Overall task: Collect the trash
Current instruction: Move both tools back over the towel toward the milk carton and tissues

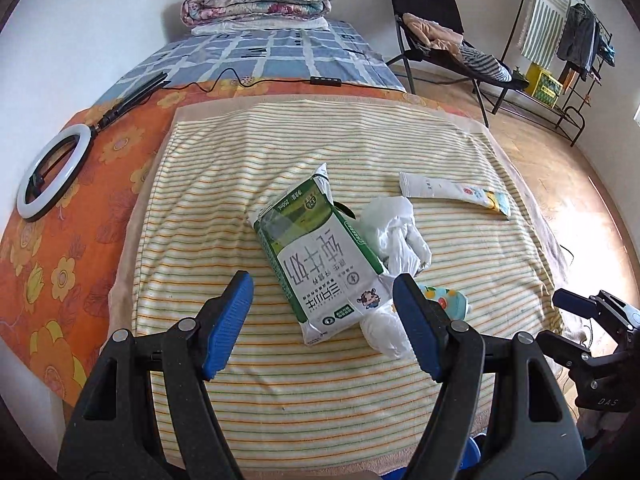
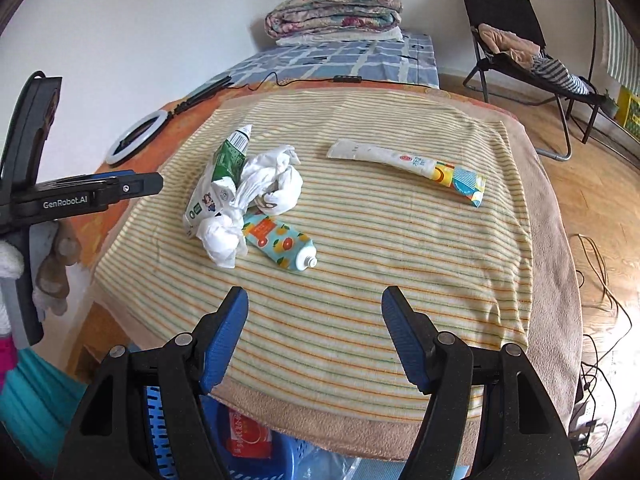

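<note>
beside the milk carton [image 1: 320,264] lie crumpled tissue [image 1: 394,228] and a tube [image 2: 408,166]

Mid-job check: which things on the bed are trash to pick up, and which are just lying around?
Trash to collect:
milk carton
crumpled tissue
fruit-print tube
long white tube
Goes into: blue basket, below the bed edge, seemingly.

Just lying about:
ring light
black cable
folded quilt
chair with clothes
striped blanket

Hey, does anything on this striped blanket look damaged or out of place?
Yes. The milk carton is crushed and lies flat against a crumpled tissue. The orange-print tube has no cap, and a squeezed white tube lies apart. Nothing looks spilled.
</note>
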Demonstrator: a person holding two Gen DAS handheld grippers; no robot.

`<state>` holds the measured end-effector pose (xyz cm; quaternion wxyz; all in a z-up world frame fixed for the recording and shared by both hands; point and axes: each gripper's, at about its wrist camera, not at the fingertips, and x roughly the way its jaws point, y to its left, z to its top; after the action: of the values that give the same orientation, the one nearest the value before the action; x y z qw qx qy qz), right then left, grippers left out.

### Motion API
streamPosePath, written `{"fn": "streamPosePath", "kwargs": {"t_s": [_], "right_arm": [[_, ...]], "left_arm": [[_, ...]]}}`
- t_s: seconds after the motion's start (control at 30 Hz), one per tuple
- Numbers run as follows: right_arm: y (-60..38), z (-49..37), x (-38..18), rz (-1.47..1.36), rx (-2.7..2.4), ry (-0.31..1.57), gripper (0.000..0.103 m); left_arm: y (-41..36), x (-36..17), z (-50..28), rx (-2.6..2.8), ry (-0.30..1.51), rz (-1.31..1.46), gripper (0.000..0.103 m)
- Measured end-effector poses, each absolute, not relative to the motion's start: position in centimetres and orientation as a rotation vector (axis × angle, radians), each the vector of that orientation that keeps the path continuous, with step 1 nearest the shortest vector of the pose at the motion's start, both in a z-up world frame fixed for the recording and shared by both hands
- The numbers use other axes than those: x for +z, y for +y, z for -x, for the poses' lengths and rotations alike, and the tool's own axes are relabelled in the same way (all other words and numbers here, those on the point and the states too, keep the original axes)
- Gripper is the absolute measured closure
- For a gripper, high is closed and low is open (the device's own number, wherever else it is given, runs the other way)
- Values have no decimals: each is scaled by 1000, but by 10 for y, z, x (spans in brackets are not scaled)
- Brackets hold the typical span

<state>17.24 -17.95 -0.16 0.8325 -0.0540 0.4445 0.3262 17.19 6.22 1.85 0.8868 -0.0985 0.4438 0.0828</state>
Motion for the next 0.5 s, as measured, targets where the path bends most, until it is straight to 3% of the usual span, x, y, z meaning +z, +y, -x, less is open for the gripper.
{"fn": "streamPosePath", "kwargs": {"t_s": [0.5], "right_arm": [[-141,-226,-13,29,741,1019,34]], "left_arm": [[76,-17,-245,250,1024,239,28]]}}
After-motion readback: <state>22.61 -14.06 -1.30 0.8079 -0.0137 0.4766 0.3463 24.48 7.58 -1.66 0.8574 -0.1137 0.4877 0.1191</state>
